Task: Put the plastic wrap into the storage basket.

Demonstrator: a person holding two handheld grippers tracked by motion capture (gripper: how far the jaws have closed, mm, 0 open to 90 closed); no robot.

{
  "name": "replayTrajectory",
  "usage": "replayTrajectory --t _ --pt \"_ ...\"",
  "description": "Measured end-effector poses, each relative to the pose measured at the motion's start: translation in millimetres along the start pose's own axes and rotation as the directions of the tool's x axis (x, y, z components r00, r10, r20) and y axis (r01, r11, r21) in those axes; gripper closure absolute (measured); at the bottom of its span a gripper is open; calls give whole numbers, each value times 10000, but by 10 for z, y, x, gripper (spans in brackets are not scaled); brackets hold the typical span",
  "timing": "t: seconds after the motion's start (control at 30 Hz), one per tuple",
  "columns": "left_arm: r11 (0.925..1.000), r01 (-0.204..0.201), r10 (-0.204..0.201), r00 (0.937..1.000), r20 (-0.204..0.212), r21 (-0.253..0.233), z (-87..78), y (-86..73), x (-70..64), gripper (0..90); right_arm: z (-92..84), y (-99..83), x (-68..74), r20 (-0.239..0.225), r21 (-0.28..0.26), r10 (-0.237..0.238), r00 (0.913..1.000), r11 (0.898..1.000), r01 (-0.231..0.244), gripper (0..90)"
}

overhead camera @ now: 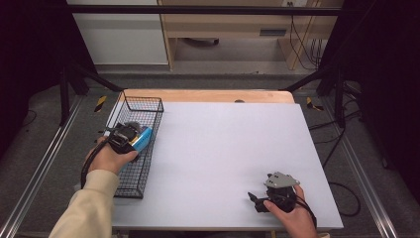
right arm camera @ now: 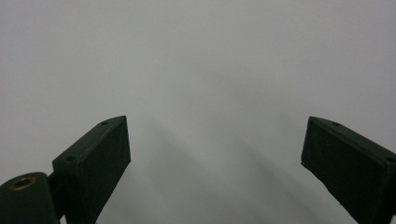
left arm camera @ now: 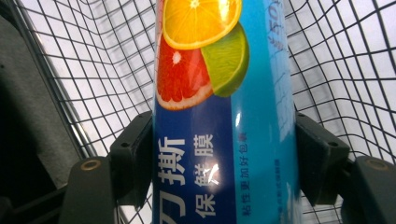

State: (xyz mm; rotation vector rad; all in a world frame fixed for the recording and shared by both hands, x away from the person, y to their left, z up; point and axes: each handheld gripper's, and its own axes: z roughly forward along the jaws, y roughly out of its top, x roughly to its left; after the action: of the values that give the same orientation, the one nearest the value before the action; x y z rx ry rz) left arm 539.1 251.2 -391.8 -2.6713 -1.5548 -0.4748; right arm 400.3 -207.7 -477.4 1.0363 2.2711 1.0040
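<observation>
A blue box of cling film [left arm camera: 224,121], printed with citrus slices and Chinese characters, sits between the two jaws of my left gripper [left arm camera: 224,154], which is shut on it. In the high view the left gripper [overhead camera: 130,137] holds the blue box [overhead camera: 143,138] over the black wire basket [overhead camera: 143,106] at the table's left edge. My right gripper [overhead camera: 257,201] rests low on the white table near the front right, its jaws wide apart with nothing between them; the right gripper [right arm camera: 215,149] faces bare white surface.
The white tabletop [overhead camera: 228,144] stretches between the two hands. A strip of wooden edge [overhead camera: 208,95] runs along the far side. Dark frame posts and cables stand beyond the table on both sides.
</observation>
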Motion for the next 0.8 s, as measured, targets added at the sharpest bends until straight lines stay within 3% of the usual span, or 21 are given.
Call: replayTrajectory --t 0.13,0.17,0.23,0.3,0.43,0.47,0.53,0.57,0.6,0.63,0.67,0.7,0.73,0.8 --pt "9971 -20 -1 9996 -278 -756 -119 -38 16 233 6 -4 -5 -11 53 -62 10000 10000 62 83" --pt "9935 81 -117 9994 -313 -1139 -173 -53 17 217 5 -4 -4 -7 78 -70 10000 9999 70 83" --pt "9792 130 -240 9984 -517 -2024 -315 -88 2 176 4 -3 1 -11 77 -21 10000 10000 21 83" --pt "9538 55 -250 9978 -611 -3004 -470 -124 -69 157 8 -1 2 6 96 -42 10000 9999 42 83" --pt "8891 -325 75 9984 -565 -4565 -688 -177 -409 129 17 -3 6 32 104 -114 9999 9999 113 83" --pt "8829 -498 274 9981 -546 -4668 -708 -182 -482 126 14 -4 3 48 111 -118 9999 9999 118 83" --pt "8638 -867 713 9962 -499 -4963 -733 -182 -693 117 6 -5 -7 142 97 -51 9999 9999 50 83" --pt "8391 -1150 1100 9931 -412 -5316 -744 -174 -904 115 5 -7 -13 166 75 -63 9998 10000 62 83" --pt "8391 -1150 1100 9931 -412 -5316 -744 -174 -904 110 5 -7 -13 166 75 -63 9998 10000 62 83" --pt "8265 -1291 1320 9907 -342 -5479 -740 -168 -1004 110 4 -8 -14 168 95 -31 9999 10000 30 83" --pt "8024 -1525 1661 9857 -294 -5770 -720 -158 -1194 110 4 -9 -17 203 63 -40 9998 10000 39 83" --pt "8024 -1525 1661 9857 -294 -5770 -720 -158 -1194 108 4 -9 -17 203 63 -40 9998 10000 39 83" --pt "7896 -1617 1864 9823 -196 -5920 -698 -155 -1287 108 2 -9 -20 208 56 -65 9998 10000 63 83" --pt "7727 -1788 2224 9749 -40 -6091 -634 -154 -1464 106 3 -7 -21 203 44 -83 9998 10000 82 83"
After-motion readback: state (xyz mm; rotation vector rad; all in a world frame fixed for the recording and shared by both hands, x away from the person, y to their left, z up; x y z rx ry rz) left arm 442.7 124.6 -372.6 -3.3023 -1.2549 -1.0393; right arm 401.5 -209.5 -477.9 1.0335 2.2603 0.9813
